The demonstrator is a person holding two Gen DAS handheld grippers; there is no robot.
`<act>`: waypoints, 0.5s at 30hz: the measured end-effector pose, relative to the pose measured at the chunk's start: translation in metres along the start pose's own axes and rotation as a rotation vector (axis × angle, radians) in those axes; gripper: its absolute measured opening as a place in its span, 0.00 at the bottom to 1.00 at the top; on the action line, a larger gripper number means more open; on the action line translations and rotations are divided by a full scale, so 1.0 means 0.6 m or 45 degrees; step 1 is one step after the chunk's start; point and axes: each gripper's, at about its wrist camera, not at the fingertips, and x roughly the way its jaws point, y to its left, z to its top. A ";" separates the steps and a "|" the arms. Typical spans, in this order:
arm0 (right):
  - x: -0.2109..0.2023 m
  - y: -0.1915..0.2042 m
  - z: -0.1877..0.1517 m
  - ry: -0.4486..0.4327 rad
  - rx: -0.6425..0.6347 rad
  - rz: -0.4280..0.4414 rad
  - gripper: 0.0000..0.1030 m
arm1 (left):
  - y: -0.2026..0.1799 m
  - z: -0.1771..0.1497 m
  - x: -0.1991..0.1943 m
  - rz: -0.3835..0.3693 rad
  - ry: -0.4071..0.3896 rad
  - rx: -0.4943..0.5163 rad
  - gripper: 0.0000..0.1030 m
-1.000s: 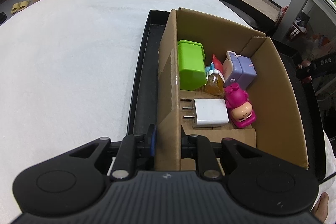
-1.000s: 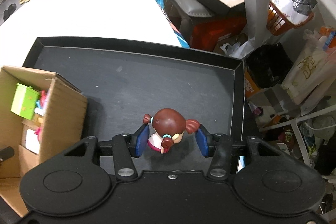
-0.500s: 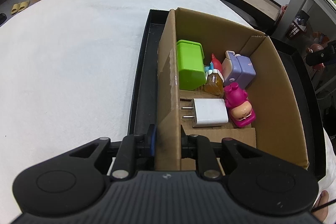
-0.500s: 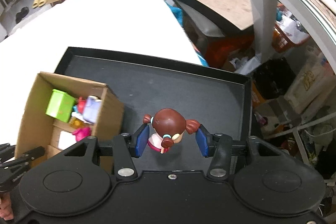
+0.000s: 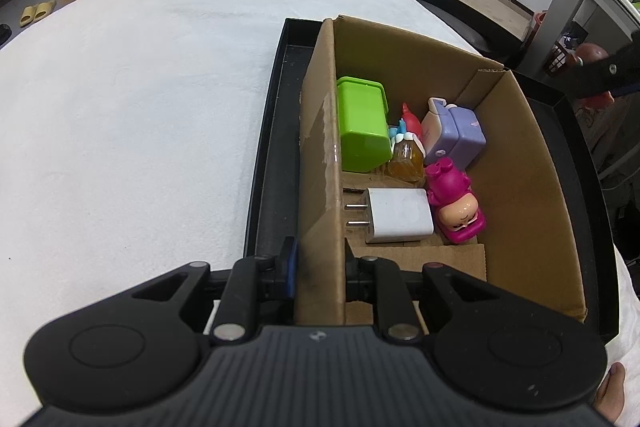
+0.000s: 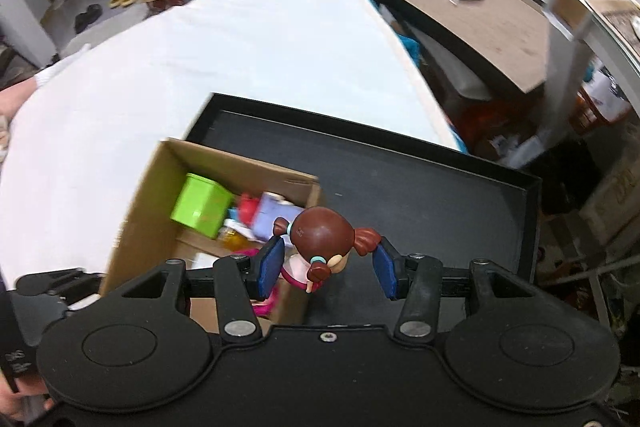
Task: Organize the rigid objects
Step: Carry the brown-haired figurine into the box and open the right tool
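Right gripper (image 6: pixel 326 273) carries brown-haired doll figurine (image 6: pixel 320 247), pads against pigtails and skirt; doll hangs over right wall of cardboard box (image 5: pixel 516 155).

Left gripper (image 5: pixel 320 269) clamped on box's left wall, steadying it.

Risks, judged:
- Grip on rounded head looks marginal; doll may slip, land on black tray (image 6: pixel 420 187) outside box.
- Early release strikes box rim.
- Drop onto pink figurine (image 5: pixel 456 203) or white charger (image 5: pixel 396 215) could jostle green block (image 5: pixel 362 125).
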 end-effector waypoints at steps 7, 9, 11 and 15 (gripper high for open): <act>-0.002 0.044 0.010 -0.001 -0.041 0.082 0.47 | 0.001 -0.001 0.000 -0.003 -0.001 0.002 0.18; 0.001 0.053 0.012 0.004 -0.049 0.097 0.47 | 0.001 -0.001 0.000 -0.003 -0.003 0.005 0.18; 0.007 0.062 0.014 0.015 -0.058 0.105 0.47 | 0.001 -0.001 0.000 -0.005 -0.003 0.005 0.18; 0.021 0.077 0.014 0.040 -0.079 0.113 0.47 | 0.003 -0.001 0.000 -0.014 -0.003 0.001 0.18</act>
